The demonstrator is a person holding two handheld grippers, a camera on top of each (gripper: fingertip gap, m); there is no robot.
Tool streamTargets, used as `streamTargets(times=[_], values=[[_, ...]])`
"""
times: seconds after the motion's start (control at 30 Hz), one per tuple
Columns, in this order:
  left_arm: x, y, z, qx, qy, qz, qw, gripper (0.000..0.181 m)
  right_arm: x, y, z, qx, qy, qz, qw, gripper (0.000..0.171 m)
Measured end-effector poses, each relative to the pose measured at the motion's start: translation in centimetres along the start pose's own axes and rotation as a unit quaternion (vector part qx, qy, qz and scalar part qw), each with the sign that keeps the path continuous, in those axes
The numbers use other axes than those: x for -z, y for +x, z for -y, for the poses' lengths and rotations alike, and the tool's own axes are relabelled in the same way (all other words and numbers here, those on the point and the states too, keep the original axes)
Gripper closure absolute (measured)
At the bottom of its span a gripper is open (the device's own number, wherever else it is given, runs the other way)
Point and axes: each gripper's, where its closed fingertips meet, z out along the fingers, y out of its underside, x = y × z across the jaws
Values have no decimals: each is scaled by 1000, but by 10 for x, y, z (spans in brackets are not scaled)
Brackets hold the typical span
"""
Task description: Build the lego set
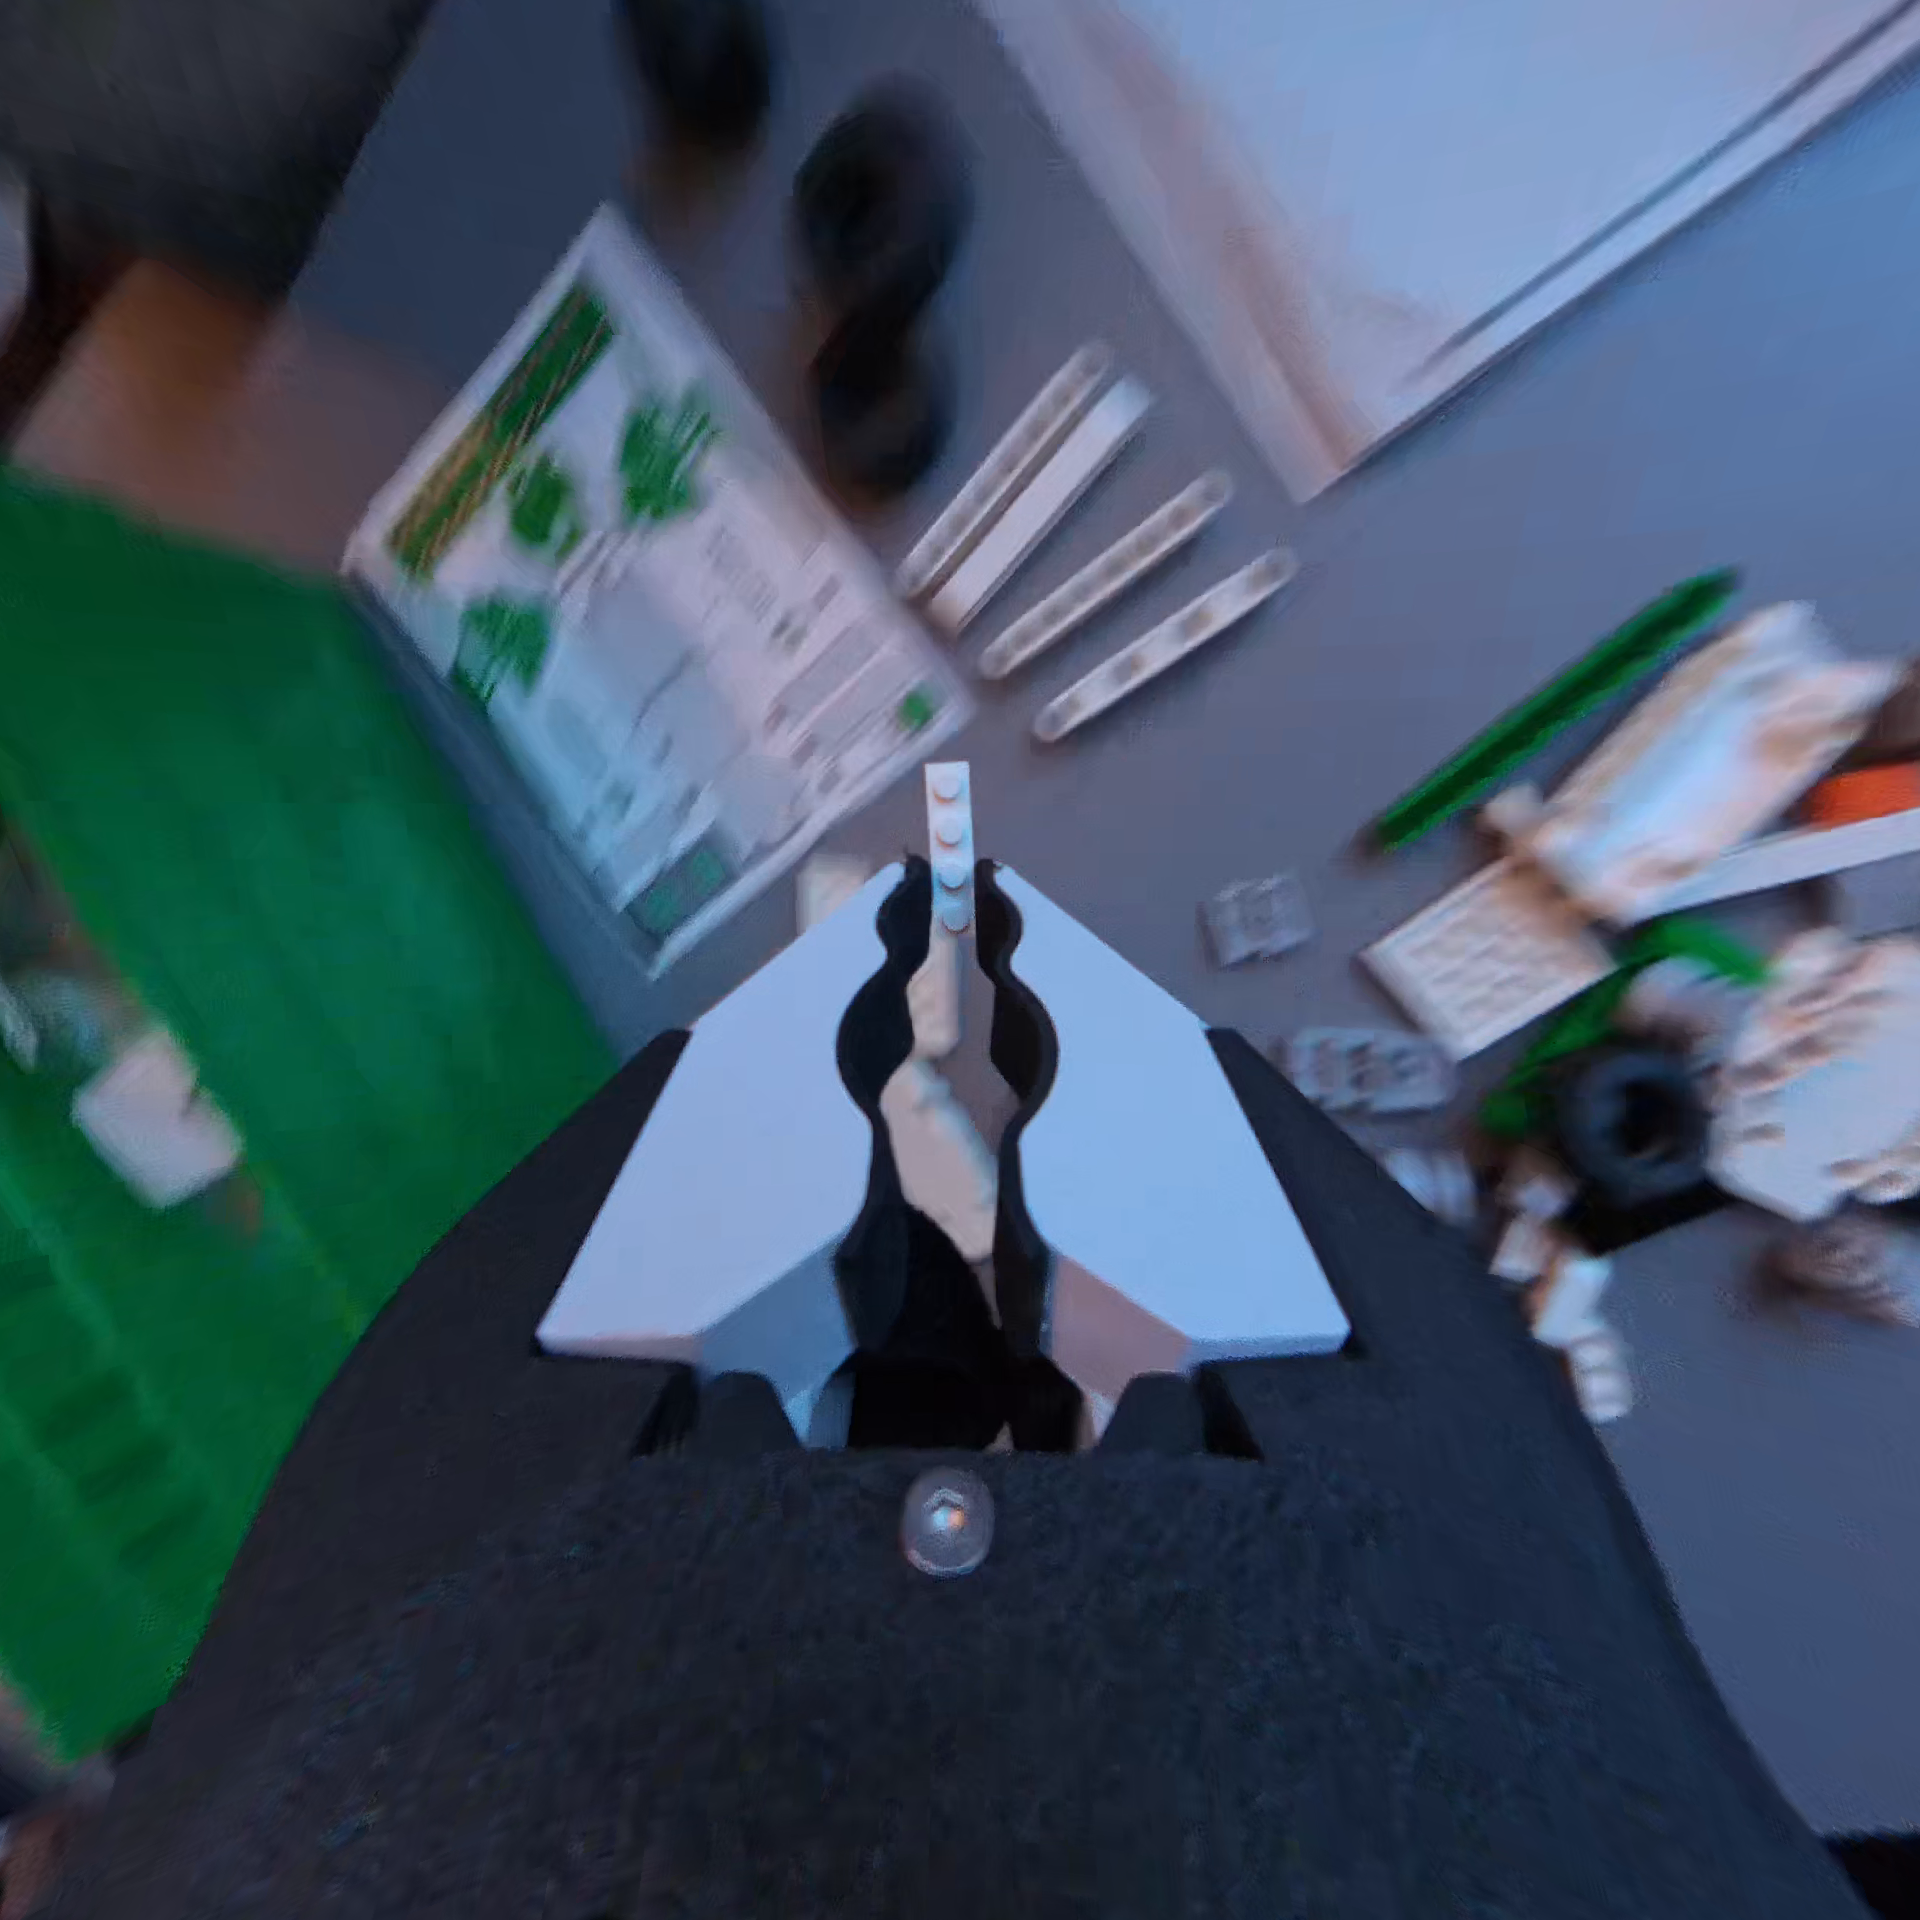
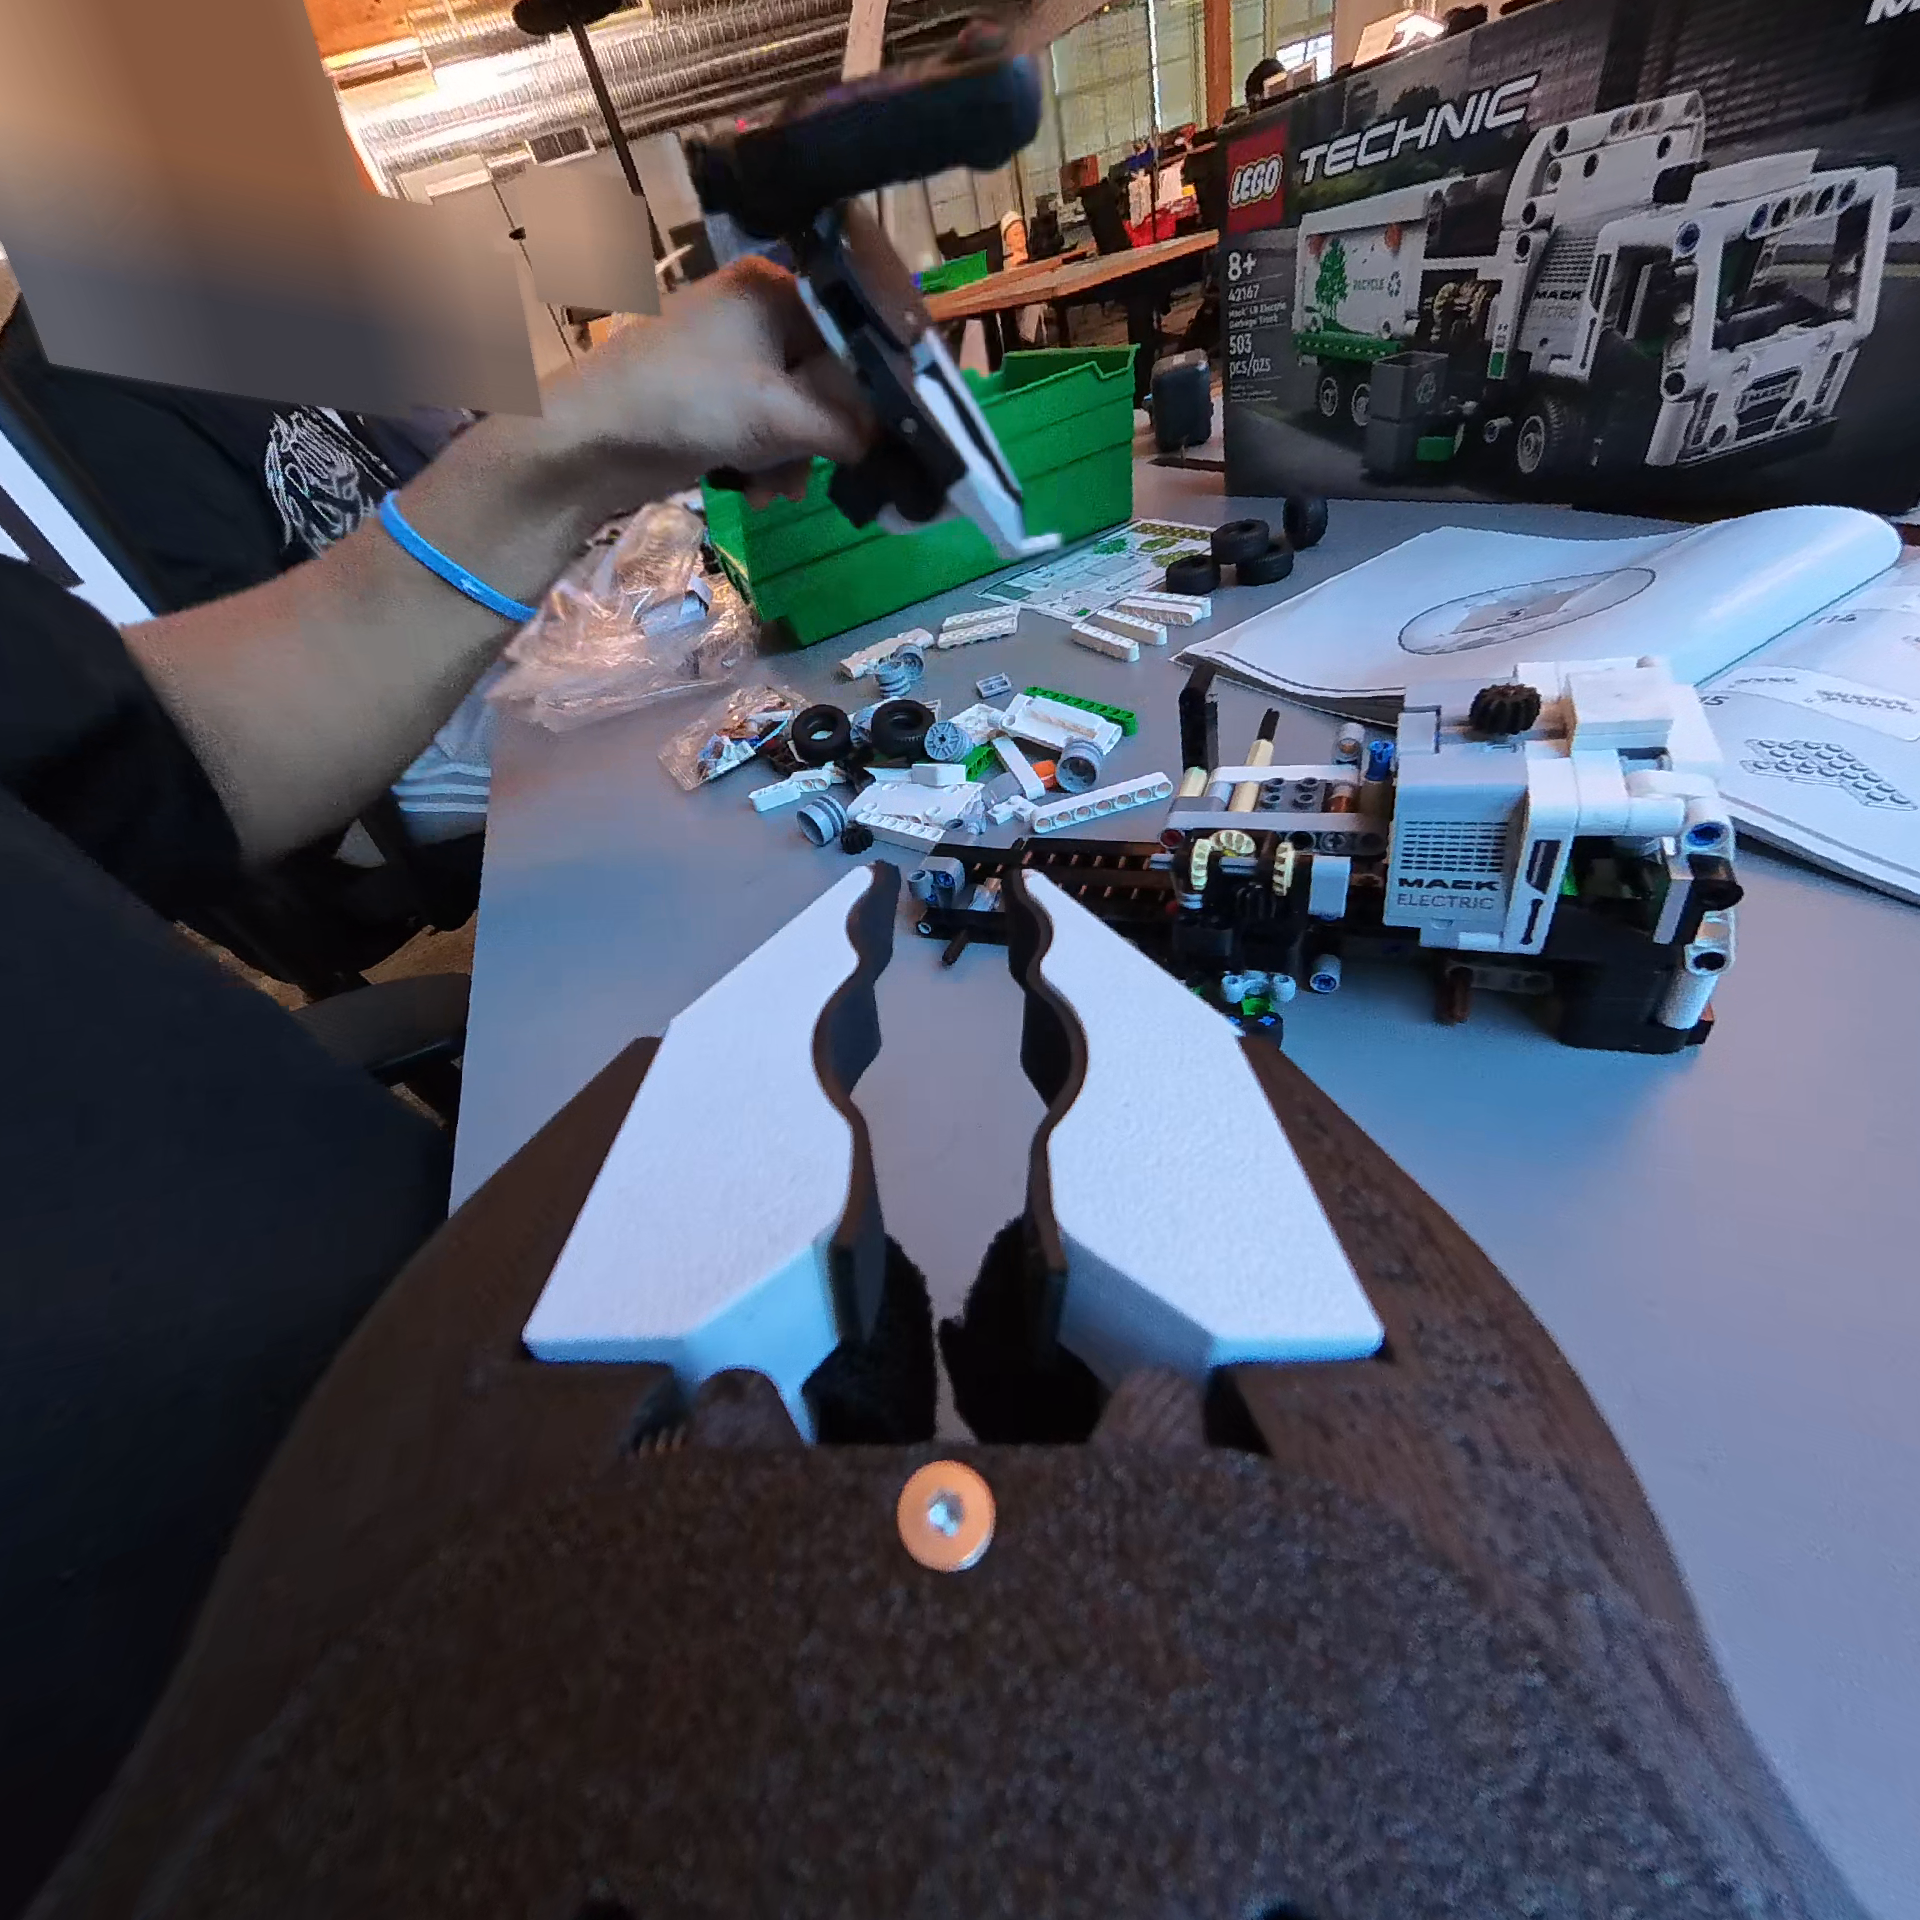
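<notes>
My left gripper (image 1: pixel 951 868) is shut on a thin white studded plate (image 1: pixel 950 821), which sticks out upright past the fingertips above the grey table. From the right wrist view, the left gripper (image 2: pixel 1023 540) is held in the air in front of the green bin (image 2: pixel 935 499). My right gripper (image 2: pixel 951 883) is open and empty, low over the table, just short of the rear end of the partly built white and black truck (image 2: pixel 1455 862). A pile of loose parts (image 2: pixel 935 758) lies beyond the truck's rear end.
A sticker sheet (image 1: pixel 644 613) and several white beams (image 1: pixel 1101 582) lie under the left gripper. Black tyres (image 2: pixel 1247 551), an open instruction booklet (image 2: pixel 1558 603), the set's box (image 2: pixel 1558 260) and plastic bags (image 2: pixel 623 634) are also on the table. The green bin also shows in the left wrist view (image 1: pixel 208 935). My right fingertips sit around 35 cm from my left ones.
</notes>
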Motion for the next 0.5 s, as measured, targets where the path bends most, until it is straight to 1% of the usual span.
streamTargets(times=[0.07, 0.13, 0.2, 0.37, 0.43, 0.5], values=[[1, -29, -35, 49, -37, 10, 998, 175, 0, 0, -1, -1, -2, 0, 1000, 151], [0, -32, -58, 92, -48, -21, 994, 175, -1, 0, -1, -2, -5, 0, 1000, 151], [-1, -29, -72, 108, -49, -34, 992, 175, -1, 0, -1, -3, -6, 0, 1000, 151], [-12, -39, -108, 133, -104, 23, 985, 175, -1, 1, -1, -5, -5, 1, 1000, 151], [-16, -43, -117, 128, -121, 45, 983, 175, -1, 1, -2, -5, -6, 1, 1000, 151], [-20, -45, -120, 133, -124, 51, 982, 175, -1, 1, -2, -4, -6, 0, 1000, 151]])
